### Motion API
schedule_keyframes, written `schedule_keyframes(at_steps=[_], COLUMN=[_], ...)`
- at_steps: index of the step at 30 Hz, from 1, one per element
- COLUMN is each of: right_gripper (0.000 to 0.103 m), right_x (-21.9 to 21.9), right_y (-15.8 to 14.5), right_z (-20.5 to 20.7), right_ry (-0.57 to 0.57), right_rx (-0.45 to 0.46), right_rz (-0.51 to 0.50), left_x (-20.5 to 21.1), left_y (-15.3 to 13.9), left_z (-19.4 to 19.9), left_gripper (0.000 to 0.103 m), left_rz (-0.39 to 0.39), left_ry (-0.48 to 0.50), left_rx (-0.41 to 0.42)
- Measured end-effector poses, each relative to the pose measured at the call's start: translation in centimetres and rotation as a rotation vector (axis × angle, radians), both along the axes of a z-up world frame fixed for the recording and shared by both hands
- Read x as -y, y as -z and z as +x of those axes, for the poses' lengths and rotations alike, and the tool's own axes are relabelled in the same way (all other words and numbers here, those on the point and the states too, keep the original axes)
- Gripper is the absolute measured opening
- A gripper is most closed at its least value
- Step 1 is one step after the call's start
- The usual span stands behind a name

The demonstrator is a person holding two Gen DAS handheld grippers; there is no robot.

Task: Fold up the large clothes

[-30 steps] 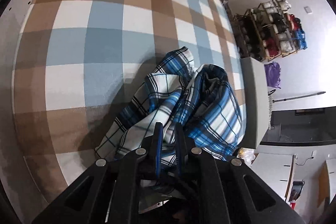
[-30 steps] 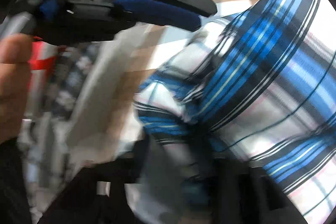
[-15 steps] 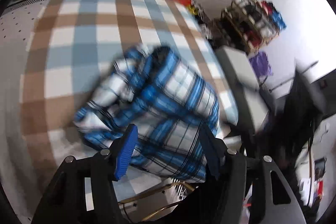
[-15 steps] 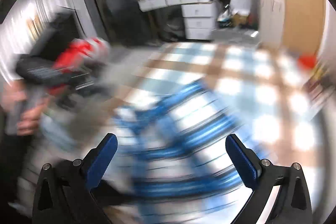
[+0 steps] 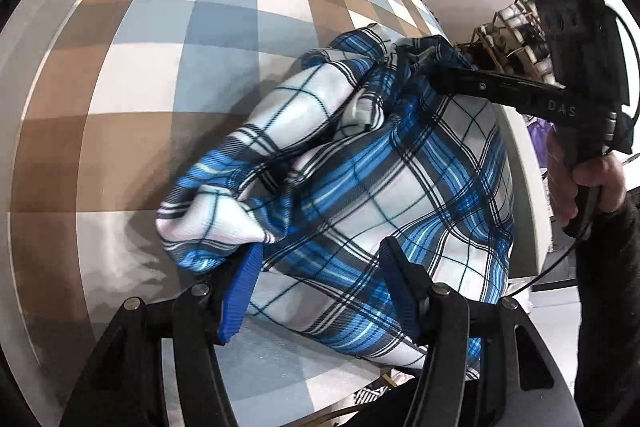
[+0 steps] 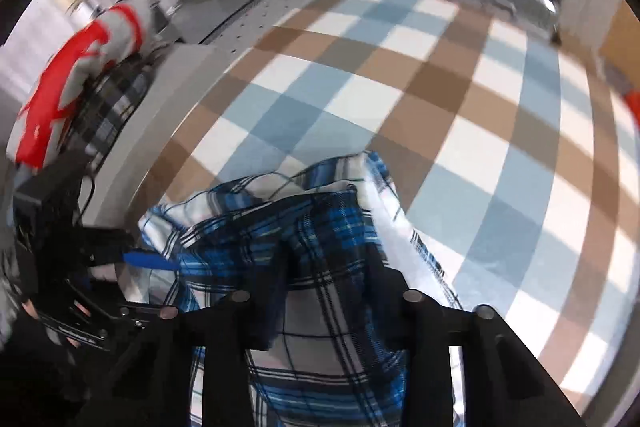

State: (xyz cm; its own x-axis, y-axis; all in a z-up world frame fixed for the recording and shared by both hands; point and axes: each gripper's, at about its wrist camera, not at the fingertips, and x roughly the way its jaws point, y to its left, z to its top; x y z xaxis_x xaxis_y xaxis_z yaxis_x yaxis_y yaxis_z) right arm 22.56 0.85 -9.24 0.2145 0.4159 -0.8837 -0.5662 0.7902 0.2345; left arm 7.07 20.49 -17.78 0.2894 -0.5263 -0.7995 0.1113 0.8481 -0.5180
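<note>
From my left wrist camera I count one garment, two grippers and one hand: a blue, white and black plaid shirt (image 5: 360, 163) lies bunched in a loose heap on the brown, blue and white checked cloth (image 5: 160, 27) that covers the table. The shirt is crumpled into thick rolls, with a pale sleeve-like fold bulging on its near left edge. My left gripper (image 5: 320, 291) stands with its blue-padded fingers (image 5: 240, 299) spread wide and nothing pinched between them; the shirt sits directly ahead, its near edge draped between and over the fingertips, the bulging fold touching the left pad. Ahead and to the right, my right gripper (image 5: 436, 75) reaches into the far top of the heap, held by my right hand (image 5: 588, 187); from here I cannot tell whether it grips the fabric. From my right wrist camera I count the same single shirt (image 6: 312, 247), piled right against the fingers (image 6: 416, 327), with cloth filling the gap between them and hiding the tips. The fingers look parted, but I cannot tell whether they clamp the cloth. To the left, one blue pad of the left gripper (image 6: 148, 261) touches the shirt's edge.
</note>
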Motion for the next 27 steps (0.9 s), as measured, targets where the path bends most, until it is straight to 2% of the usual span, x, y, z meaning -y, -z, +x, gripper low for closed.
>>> schedule_keyframes(at_steps=[4,7,10,12,16,19,21,22,23,24,26,27], right_gripper=[0.014,0.013,0.013,0.013,0.018,0.029,0.053,0.06,0.07,0.075,0.076,0.081], right_x=[1.6,2.5,3.2,3.0,1.2,-0.3,-1.2,-1.5,-1.5,-1.2,0.3,1.6], right_y=[-1.7,-3.6,-4.3,-2.7,1.1,2.9,3.7,3.6,3.2,2.4,0.6,-0.8], right_z=[-0.5,-1.1,-0.2,1.9,5.4,6.7,7.1,7.0,6.8,6.5,5.3,4.2], right_ry=[0.037,0.055,0.098,0.164,0.238,0.252,0.206,0.194,0.19,0.186,0.195,0.201], right_rx=[0.039,0.109,0.121,0.068,-0.021,-0.086,-0.151,-0.147,-0.136,-0.118,-0.071,-0.033], right_rz=[0.108,0.215,0.305,0.293,0.182,0.149,0.165,0.157,0.148,0.164,0.232,0.275], left_x=[-0.8,-1.5,-2.5,-2.9,-2.9,-2.6,-1.9,-1.5,-1.2,-0.9,-0.1,0.2], left_y=[-0.6,-1.5,-2.6,-3.3,-3.9,-4.3,-4.4,-4.5,-4.7,-4.7,-5.0,-5.3], left_z=[-0.6,-1.2,-1.3,-1.5,-2.2,-3.3,-3.7,-3.7,-3.9,-3.7,-2.9,-2.7], left_gripper=[0.055,0.055,0.055,0.055,0.055,0.055,0.055,0.055,0.055,0.055,0.055,0.055], left_rz=[-0.015,-0.072,-0.149,-0.17,-0.219,-0.207,-0.205,-0.213,-0.215,-0.213,-0.217,-0.208], left_ry=[-0.03,-0.038,-0.059,-0.065,-0.057,-0.033,-0.008,0.012,0.026,0.032,0.064,0.071], left_rx=[0.041,0.096,0.151,0.184,0.218,0.252,0.265,0.269,0.273,0.276,0.295,0.305])
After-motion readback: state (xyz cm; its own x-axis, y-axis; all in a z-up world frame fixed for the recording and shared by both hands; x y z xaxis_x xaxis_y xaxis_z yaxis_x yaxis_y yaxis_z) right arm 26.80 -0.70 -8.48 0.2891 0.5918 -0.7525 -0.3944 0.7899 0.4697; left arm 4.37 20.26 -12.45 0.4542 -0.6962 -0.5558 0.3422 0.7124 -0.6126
